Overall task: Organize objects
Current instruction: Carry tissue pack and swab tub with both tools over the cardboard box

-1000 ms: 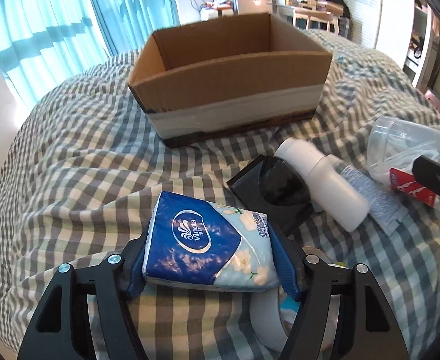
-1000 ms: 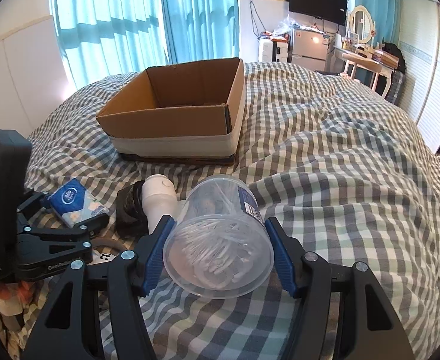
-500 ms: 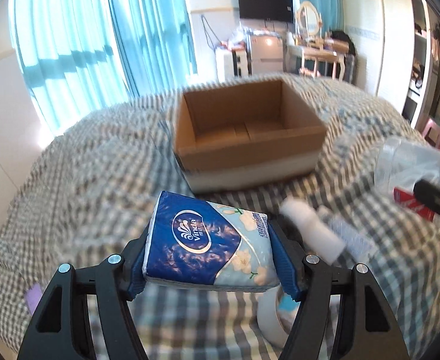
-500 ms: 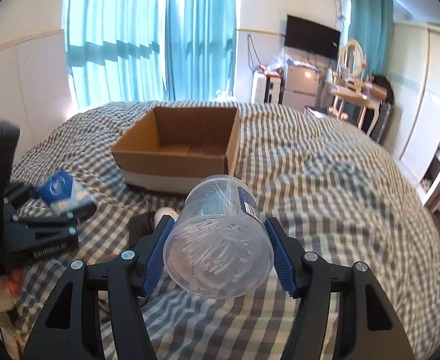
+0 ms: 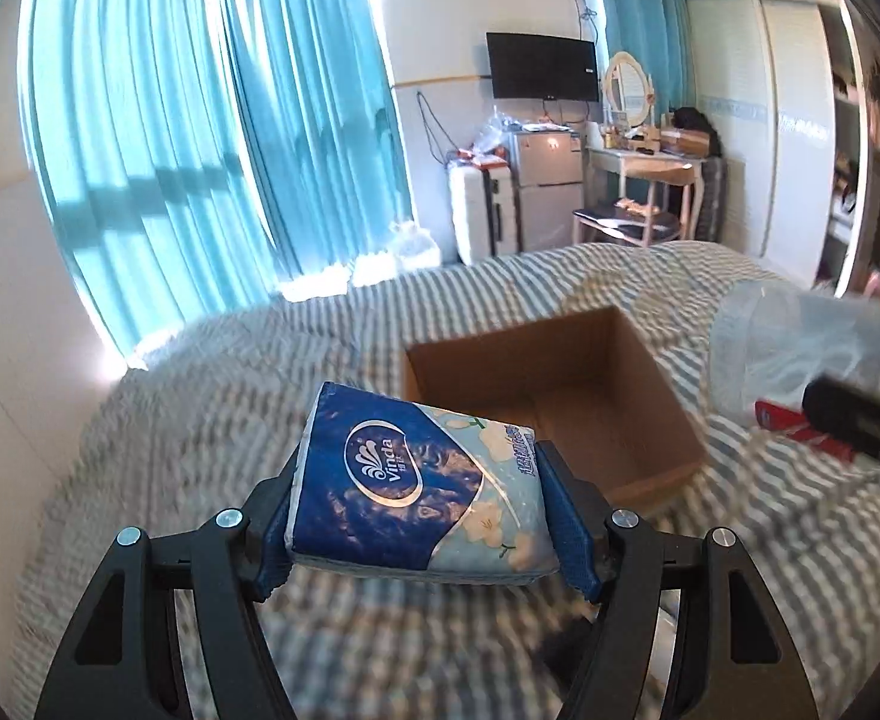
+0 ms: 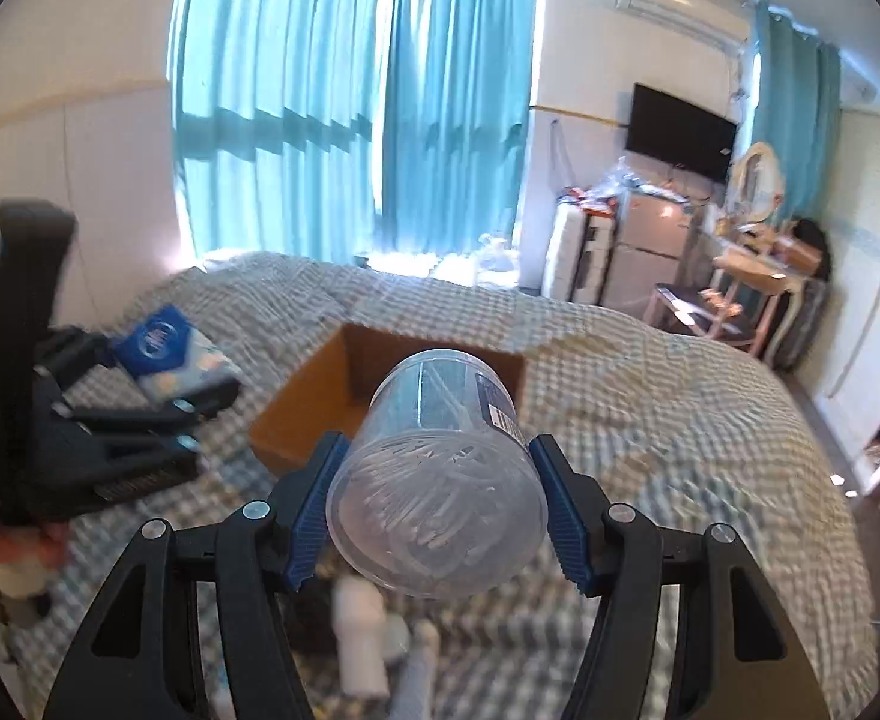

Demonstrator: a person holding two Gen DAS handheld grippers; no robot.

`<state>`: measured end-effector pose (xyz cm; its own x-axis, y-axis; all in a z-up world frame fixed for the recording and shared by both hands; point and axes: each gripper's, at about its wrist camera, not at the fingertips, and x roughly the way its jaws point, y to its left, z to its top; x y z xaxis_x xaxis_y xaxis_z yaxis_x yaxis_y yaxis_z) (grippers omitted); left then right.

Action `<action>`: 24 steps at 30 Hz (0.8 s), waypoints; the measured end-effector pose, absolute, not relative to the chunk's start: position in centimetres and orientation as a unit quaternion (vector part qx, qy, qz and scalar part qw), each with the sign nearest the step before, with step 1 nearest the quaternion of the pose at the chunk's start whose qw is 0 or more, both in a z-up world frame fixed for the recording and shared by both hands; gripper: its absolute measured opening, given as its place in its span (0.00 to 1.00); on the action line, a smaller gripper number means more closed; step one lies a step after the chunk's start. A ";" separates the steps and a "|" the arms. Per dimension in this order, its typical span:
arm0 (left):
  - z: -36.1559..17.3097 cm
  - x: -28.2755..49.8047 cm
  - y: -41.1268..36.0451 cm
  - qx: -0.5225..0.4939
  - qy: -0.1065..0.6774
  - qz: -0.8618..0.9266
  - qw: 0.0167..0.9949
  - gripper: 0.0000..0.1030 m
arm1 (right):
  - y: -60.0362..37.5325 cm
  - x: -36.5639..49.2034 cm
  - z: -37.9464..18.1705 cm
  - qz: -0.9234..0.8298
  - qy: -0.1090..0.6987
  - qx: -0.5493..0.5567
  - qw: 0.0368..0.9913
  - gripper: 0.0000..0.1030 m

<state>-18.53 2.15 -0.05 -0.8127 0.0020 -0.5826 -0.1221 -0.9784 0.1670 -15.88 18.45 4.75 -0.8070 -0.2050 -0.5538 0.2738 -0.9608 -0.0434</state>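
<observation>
My left gripper is shut on a blue tissue pack, held in the air above the checked bed. Beyond it lies the open cardboard box, which looks bare inside. My right gripper is shut on a clear plastic jar of cotton swabs, also lifted, with the same box just behind it. In the left wrist view the jar shows at the right edge. The right wrist view shows the left gripper and the tissue pack at the left.
A white bottle and other small items lie blurred on the checked bedspread below the jar. Blue curtains, a wall television, a small fridge and a dressing table stand beyond the bed.
Both grippers have risen off the bed with their loads and moved toward the box. The items left on the bedspread have dropped low or out of view.
</observation>
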 end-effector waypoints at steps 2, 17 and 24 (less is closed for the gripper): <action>-0.1 -20.3 2.5 -0.302 0.105 0.947 0.039 0.69 | 18.0 -17.7 5.4 -0.949 0.060 0.281 0.133 0.60; -4.9 -32.7 3.1 -0.354 0.077 0.928 0.083 0.69 | 15.3 -32.6 1.0 -0.932 0.072 0.328 0.139 0.60; -7.4 -35.7 3.6 -0.380 0.062 0.915 0.121 0.69 | 15.9 -36.9 -2.4 -0.922 0.060 0.356 0.137 0.60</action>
<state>-35.65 3.63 -7.36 -0.6821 0.1751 -0.7100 -0.2694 -0.9628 0.0214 -36.94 15.94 -2.38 -0.7091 -0.2102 -0.6731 0.2960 -0.9551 -0.0136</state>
